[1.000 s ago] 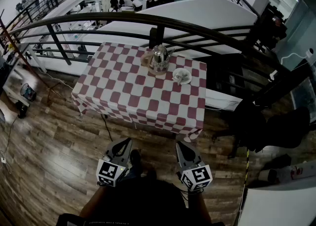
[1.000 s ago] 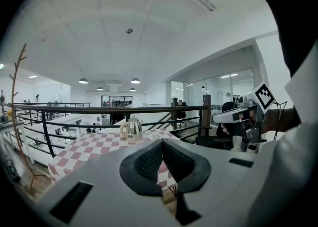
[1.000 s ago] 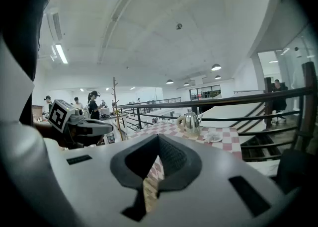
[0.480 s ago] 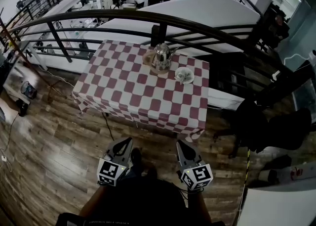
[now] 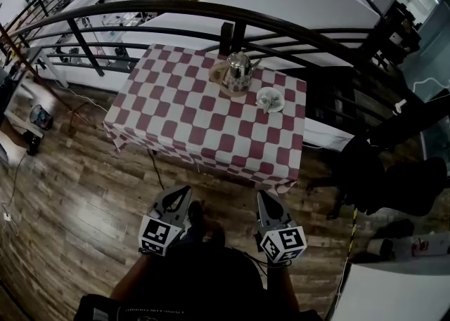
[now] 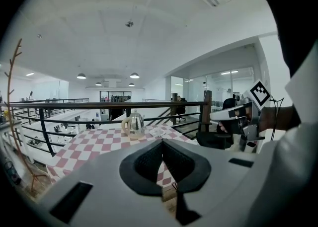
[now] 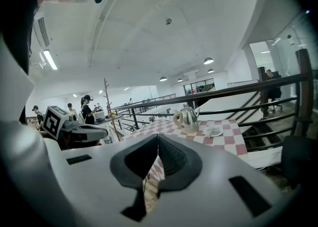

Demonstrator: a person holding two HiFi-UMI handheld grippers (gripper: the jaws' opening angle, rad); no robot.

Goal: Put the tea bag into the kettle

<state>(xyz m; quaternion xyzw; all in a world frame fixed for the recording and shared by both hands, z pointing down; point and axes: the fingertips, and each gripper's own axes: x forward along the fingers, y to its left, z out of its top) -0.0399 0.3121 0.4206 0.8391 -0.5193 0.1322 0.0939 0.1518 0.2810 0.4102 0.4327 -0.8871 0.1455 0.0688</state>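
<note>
A shiny metal kettle [image 5: 239, 71] stands on a round coaster at the far edge of a table with a red-and-white checked cloth [image 5: 204, 119]. Just right of it a small white saucer holds the tea bag [image 5: 269, 98]. The kettle [image 6: 133, 124] and saucer [image 6: 158, 131] also show in the left gripper view, and the kettle [image 7: 188, 117] and saucer [image 7: 213, 131] in the right gripper view. My left gripper [image 5: 184, 191] and right gripper [image 5: 261, 195] hang side by side over the wooden floor, short of the table, both shut and empty.
A dark metal railing [image 5: 211, 10] runs behind the table, with a drop to a lower floor beyond. A dark chair [image 5: 365, 172] stands right of the table. Cables [image 5: 151, 165] lie on the floor to the left. People stand far off in the background.
The table and kettle have shifted slightly down and right in the head view as I come nearer. Both grippers stay shut, held in the same pose.
</note>
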